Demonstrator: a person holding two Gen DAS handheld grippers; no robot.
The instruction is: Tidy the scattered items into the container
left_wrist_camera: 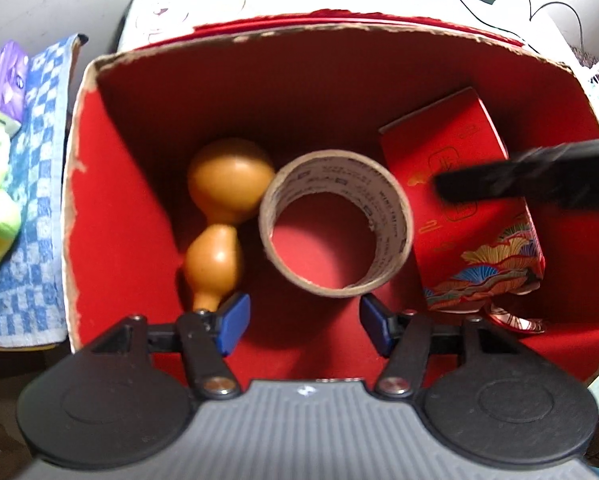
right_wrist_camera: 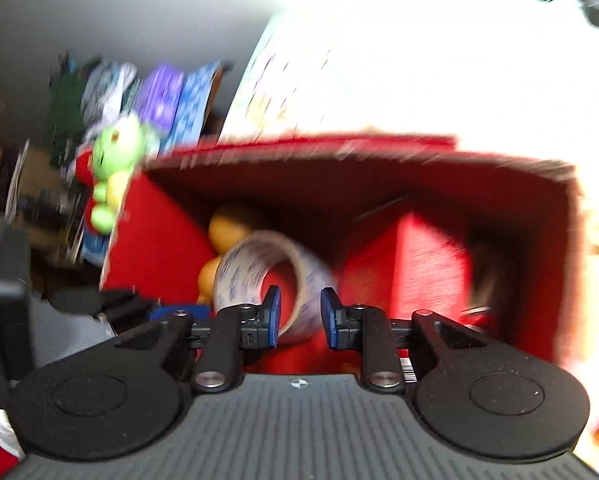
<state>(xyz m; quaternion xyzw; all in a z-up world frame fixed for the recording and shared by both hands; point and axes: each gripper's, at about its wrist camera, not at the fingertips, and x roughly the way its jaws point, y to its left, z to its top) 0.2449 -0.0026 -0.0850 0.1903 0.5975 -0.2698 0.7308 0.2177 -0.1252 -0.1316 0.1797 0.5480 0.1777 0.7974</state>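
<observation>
Plausibly, with both the left gripper [left_wrist_camera: 303, 326] and right gripper [right_wrist_camera: 299, 312] spread and empty above the red box [left_wrist_camera: 79, 184], where the tape roll [left_wrist_camera: 335, 222] already lies, a collision could be caused.

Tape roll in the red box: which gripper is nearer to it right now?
Left, probably. The left gripper hangs open just above the tape roll, roll lying off its fingertips. The right gripper, also open, looks at it from slightly farther back; that view is blurred.
</observation>
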